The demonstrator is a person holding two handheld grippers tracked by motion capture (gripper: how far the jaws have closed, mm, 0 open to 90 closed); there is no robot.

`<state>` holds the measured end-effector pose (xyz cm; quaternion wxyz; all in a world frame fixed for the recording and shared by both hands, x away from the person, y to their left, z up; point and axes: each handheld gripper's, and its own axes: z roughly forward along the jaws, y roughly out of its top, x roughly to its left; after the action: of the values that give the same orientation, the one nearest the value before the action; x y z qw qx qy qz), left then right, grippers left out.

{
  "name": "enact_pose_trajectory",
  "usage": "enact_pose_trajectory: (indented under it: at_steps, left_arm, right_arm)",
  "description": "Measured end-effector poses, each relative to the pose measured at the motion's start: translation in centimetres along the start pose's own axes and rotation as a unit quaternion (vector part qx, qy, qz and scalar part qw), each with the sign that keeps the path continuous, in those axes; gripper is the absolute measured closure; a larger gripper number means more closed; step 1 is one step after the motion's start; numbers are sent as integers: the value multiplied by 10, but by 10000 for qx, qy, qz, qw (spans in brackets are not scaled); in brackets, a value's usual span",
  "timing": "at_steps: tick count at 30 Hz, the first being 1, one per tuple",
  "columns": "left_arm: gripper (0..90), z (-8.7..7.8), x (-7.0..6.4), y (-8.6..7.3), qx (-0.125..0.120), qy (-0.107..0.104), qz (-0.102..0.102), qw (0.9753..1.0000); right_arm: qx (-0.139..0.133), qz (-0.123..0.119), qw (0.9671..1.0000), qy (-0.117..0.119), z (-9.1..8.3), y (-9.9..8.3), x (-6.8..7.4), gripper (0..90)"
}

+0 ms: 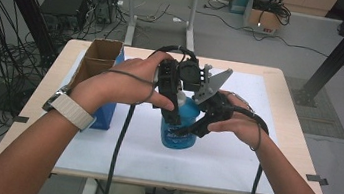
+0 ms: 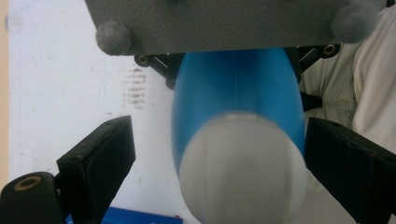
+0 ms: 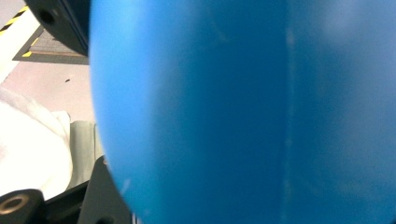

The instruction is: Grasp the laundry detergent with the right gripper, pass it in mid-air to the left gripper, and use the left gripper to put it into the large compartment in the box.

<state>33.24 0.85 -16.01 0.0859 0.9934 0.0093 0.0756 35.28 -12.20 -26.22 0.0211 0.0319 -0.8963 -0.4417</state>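
Observation:
A blue bottle [image 1: 178, 132] with a white cap stands upright on the white mat [image 1: 232, 160], near the table's middle. My left gripper [image 1: 176, 108] comes down over its top. In the left gripper view this gripper [image 2: 224, 163] is open, and the white cap [image 2: 243, 172] sits between its two black jaws; the left jaw is clearly apart from it. My right gripper [image 1: 193, 126] reaches in from the right and is shut on the bottle's body. That blue body [image 3: 243, 112] is pressed up close in the right gripper view. The right gripper's grey plate [image 2: 210, 23] hangs over the bottle.
An open cardboard box [image 1: 98, 57] stands at the mat's left, with a blue box [image 1: 105, 114] against its near side. The wooden table's edge [image 1: 299, 149] runs along the right. Cables and a desk stand on the floor beyond.

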Motion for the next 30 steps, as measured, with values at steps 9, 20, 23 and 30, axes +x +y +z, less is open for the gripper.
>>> enact_pose_trajectory:
  at_steps: [9,20,23,30]
  left_arm:
    - [140,9,-1,3,41,-84,24,10000]
    - [168,11,1,3,38,-176,44,9998]
    - [176,12,2,3,34,-197,46,9998]
    - [221,12,3,3,6,-265,58,9996]
  right_arm:
    - [121,-94,9999,44,-1,0,-1,431]
    - [77,238,9995,187,-2,0,6,431]
    - [69,238,9995,188,-3,0,6,431]
    - [51,191,9996,183,-2,0,5,431]
